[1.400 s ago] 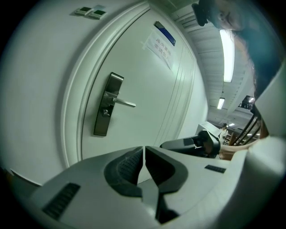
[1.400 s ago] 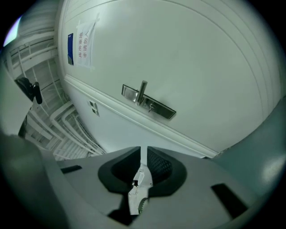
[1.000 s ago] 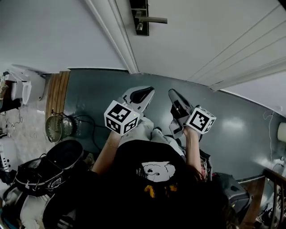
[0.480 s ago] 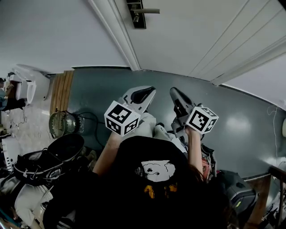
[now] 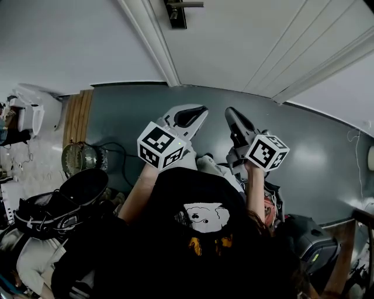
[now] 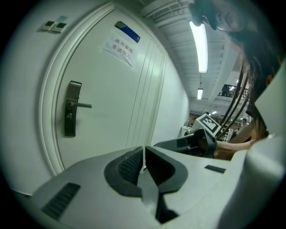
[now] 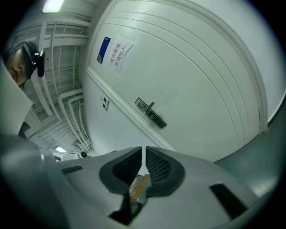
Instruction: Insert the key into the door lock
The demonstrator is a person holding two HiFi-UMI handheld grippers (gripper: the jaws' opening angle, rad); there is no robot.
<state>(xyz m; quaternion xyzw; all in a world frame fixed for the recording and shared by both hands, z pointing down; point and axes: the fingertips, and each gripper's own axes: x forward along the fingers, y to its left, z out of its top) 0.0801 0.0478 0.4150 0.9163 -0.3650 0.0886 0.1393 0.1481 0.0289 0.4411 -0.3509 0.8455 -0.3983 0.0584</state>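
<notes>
Both claws sit a shade higher in the head view than a second ago, and the door lock (image 5: pixel 175 10) has slid up to the top edge. Nearest, the left claw (image 6: pixel 144 152): jaws pressed together, nothing seen between them. Beside it, the right claw (image 7: pixel 143 154): jaws closed to a hairline on a brass key (image 7: pixel 139 187), gripped deep between the pads. Both are held out over the grey floor (image 5: pixel 128 117). Beyond is the white door (image 5: pixel 234 41), with the door lock well apart from the key. A paper notice (image 6: pixel 119 47) is stuck higher on the door.
</notes>
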